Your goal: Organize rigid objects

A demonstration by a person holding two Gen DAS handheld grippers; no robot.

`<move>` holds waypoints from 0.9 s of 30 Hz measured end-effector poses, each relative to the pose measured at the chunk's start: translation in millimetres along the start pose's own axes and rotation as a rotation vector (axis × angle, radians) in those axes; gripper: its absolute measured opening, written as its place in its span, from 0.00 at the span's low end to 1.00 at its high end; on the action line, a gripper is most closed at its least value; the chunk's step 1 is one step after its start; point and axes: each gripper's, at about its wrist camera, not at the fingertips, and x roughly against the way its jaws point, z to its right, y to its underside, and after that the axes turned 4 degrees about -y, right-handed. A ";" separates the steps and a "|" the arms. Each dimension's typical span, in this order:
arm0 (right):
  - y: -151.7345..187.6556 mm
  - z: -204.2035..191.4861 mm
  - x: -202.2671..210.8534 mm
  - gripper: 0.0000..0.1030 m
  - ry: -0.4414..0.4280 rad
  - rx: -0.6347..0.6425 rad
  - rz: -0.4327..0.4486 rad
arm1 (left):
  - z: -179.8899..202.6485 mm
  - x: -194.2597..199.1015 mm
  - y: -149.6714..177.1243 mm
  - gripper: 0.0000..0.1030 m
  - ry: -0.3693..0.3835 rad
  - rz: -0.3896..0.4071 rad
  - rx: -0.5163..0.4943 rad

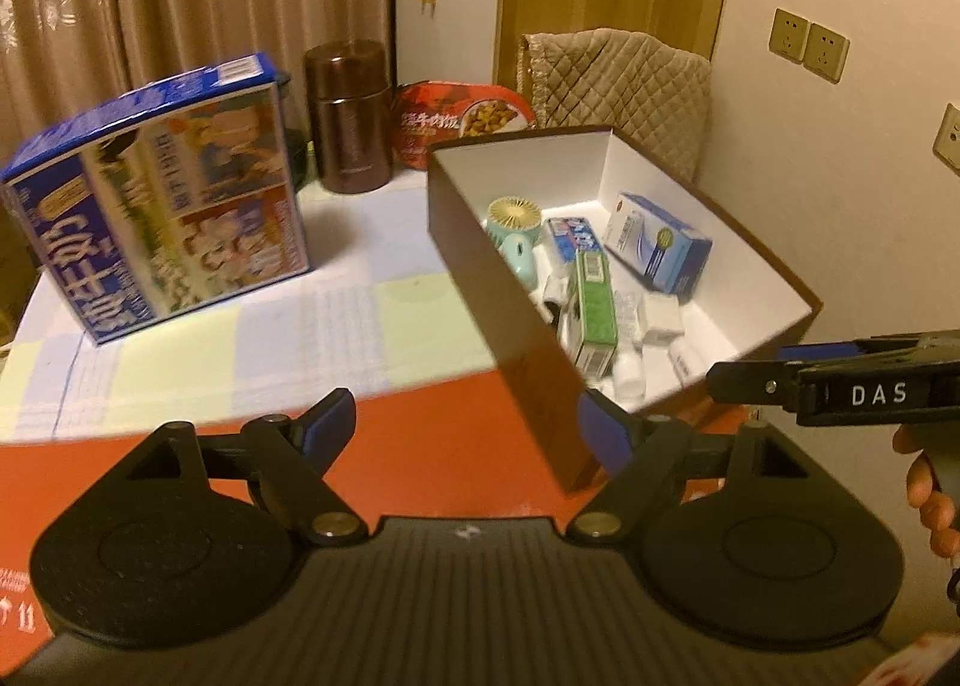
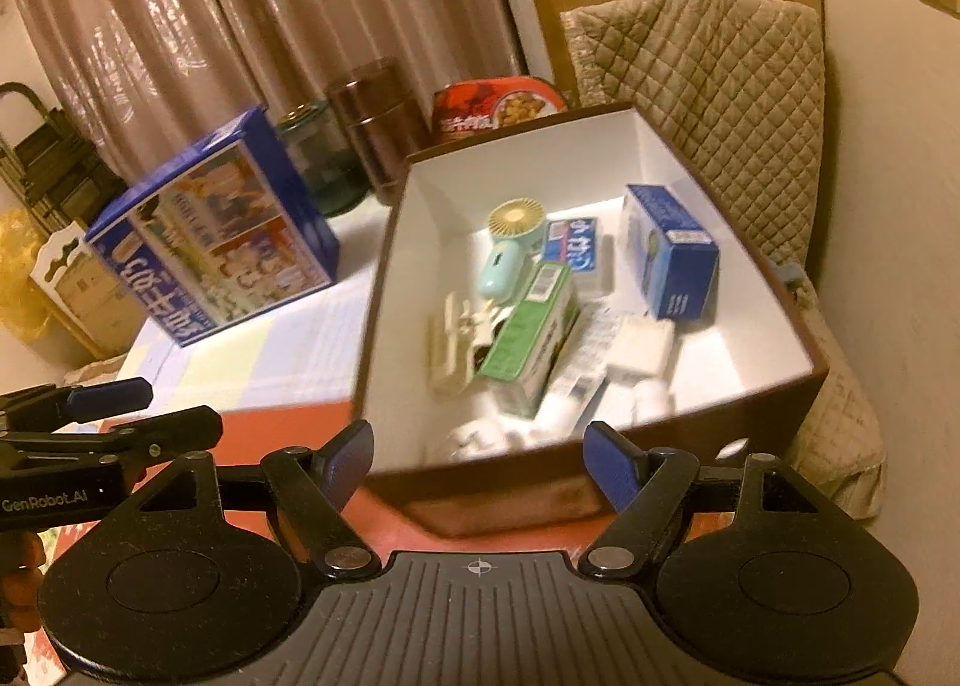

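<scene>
Both grippers, left and right, hover with fingers spread and empty before the filled storage box; approach the next item squarely.

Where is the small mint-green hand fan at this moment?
In both wrist views the hand fan lies inside the brown box, toward its far left, beside the green carton.

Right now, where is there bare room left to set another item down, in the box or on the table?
Inside the brown box, the white floor along the right wall, past the blue carton, is bare. On the table, the checked cloth between the big blue box and the brown box is free. The box's middle, around the green carton, is crowded.
</scene>
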 end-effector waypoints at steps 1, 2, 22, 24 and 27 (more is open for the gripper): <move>5.9 -6.5 2.6 0.72 -0.001 0.003 -0.001 | -3.1 6.3 5.3 0.76 -0.003 -0.004 0.000; 10.3 -11.8 4.5 0.72 -0.002 0.006 -0.002 | -5.8 11.8 10.7 0.76 -0.012 -0.013 0.001; 112.1 -115.4 47.5 0.72 -0.050 0.077 -0.054 | -67.0 121.5 121.8 0.75 -0.087 -0.064 0.100; 120.2 -123.1 50.6 0.72 -0.055 0.088 -0.058 | -69.7 129.7 130.3 0.75 -0.088 -0.067 0.104; 132.6 -133.7 55.5 0.72 -0.060 0.100 -0.065 | -73.1 141.1 143.3 0.75 -0.086 -0.069 0.109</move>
